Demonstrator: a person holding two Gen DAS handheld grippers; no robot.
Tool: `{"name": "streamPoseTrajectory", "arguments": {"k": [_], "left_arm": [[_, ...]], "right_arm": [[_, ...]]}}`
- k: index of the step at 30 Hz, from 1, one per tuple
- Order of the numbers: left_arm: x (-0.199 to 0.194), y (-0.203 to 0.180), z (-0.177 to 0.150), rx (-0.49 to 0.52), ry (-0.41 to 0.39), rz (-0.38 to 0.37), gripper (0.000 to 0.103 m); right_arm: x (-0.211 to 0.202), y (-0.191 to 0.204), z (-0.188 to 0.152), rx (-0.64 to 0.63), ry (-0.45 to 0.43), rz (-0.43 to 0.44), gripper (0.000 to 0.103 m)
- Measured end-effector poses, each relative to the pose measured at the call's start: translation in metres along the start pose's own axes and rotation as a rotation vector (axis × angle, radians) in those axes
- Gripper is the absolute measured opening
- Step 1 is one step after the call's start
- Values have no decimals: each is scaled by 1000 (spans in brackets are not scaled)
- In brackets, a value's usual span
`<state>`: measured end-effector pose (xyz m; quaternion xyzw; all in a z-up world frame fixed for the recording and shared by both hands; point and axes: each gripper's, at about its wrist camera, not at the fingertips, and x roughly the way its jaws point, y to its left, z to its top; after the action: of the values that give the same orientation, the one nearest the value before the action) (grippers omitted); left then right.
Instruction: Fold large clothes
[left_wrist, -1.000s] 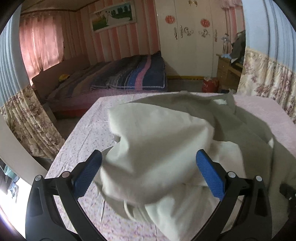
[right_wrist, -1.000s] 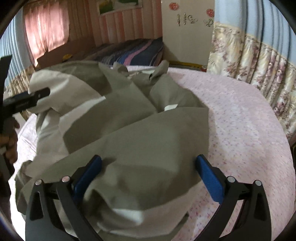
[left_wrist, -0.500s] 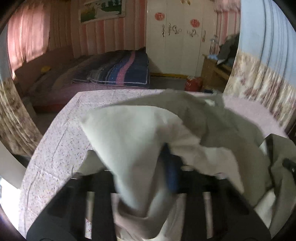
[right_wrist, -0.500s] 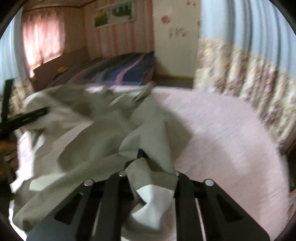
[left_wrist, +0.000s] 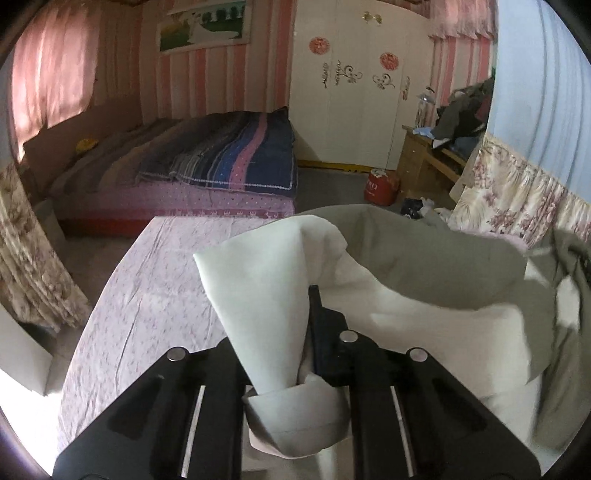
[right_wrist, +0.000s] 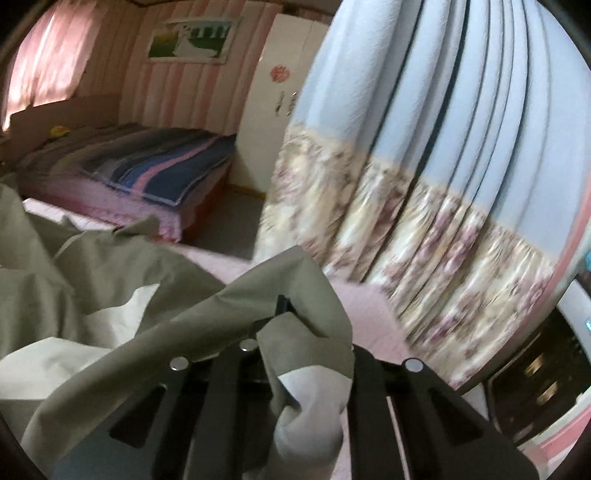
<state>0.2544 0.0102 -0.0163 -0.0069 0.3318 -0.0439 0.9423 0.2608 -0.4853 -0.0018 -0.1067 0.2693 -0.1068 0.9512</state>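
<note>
A large olive-grey garment with a pale lining (left_wrist: 424, 280) lies bunched on a pink flowered tablecloth (left_wrist: 147, 295). My left gripper (left_wrist: 310, 299) is shut on a pale fold of the garment, which drapes over its jaws and hides the fingertips. My right gripper (right_wrist: 284, 306) is shut on an olive edge of the same garment (right_wrist: 110, 302) and holds it lifted above the table. The cloth stretches leftward from the right gripper in folds.
A bed with a striped blue and pink blanket (left_wrist: 221, 158) stands beyond the table. A blue and floral curtain (right_wrist: 424, 184) hangs close on the right. A wooden dresser with piled clothes (left_wrist: 443, 147) and a red container (left_wrist: 380, 184) stand near the wardrobe.
Both grippers went from open over the garment to shut on it. Both have since lifted the cloth, and the right gripper has swung right toward the curtain.
</note>
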Motion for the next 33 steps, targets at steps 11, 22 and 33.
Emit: {"name": "streamPoseTrajectory", "arguments": {"k": [11, 22, 33], "left_arm": [[103, -32, 15, 92, 23, 29, 23], [-18, 2, -32, 99, -56, 13, 100], [-54, -2, -152, 185, 39, 7, 100]], "right_arm": [[113, -36, -13, -25, 204, -89, 12], [-7, -58, -85, 86, 149, -1, 91], [-118, -20, -181, 263, 201, 312, 91]]}}
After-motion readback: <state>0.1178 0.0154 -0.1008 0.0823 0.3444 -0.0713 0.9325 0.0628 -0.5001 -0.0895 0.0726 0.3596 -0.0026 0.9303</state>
